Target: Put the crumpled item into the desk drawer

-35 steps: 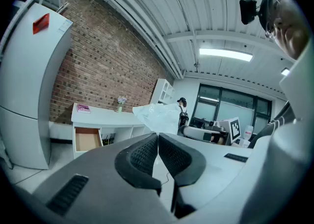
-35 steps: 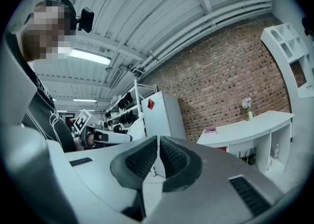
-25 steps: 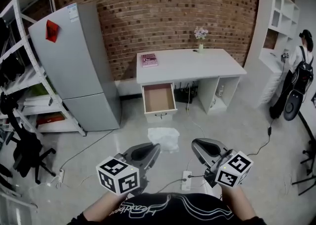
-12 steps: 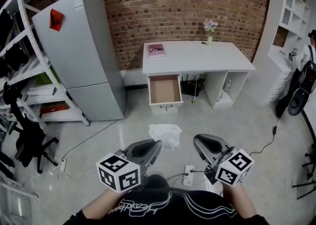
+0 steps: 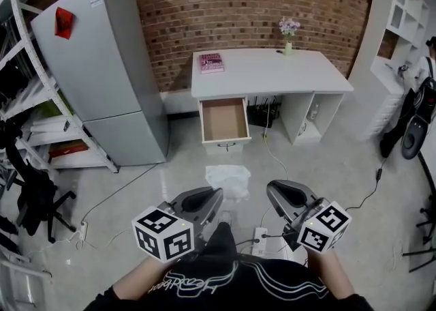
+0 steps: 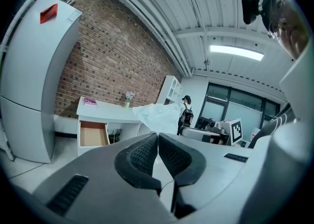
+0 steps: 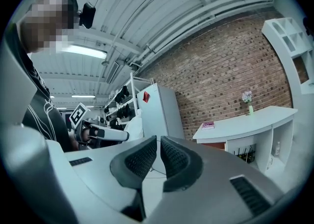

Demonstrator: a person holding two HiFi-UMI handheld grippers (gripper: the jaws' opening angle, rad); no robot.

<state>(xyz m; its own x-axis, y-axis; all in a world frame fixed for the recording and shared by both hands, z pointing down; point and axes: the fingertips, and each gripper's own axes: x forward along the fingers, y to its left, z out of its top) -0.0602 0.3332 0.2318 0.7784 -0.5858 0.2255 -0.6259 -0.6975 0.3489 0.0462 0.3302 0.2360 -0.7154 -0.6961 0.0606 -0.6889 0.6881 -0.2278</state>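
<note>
Stepping forward since a second ago, we now hold the left gripper (image 5: 216, 195) with jaws pressed together on nothing, just before the crumpled item (image 5: 228, 177) lying on the floor below the open desk drawer (image 5: 223, 120), and the right gripper (image 5: 271, 188) equally closed and empty, probably because no grasp is begun yet.
</note>
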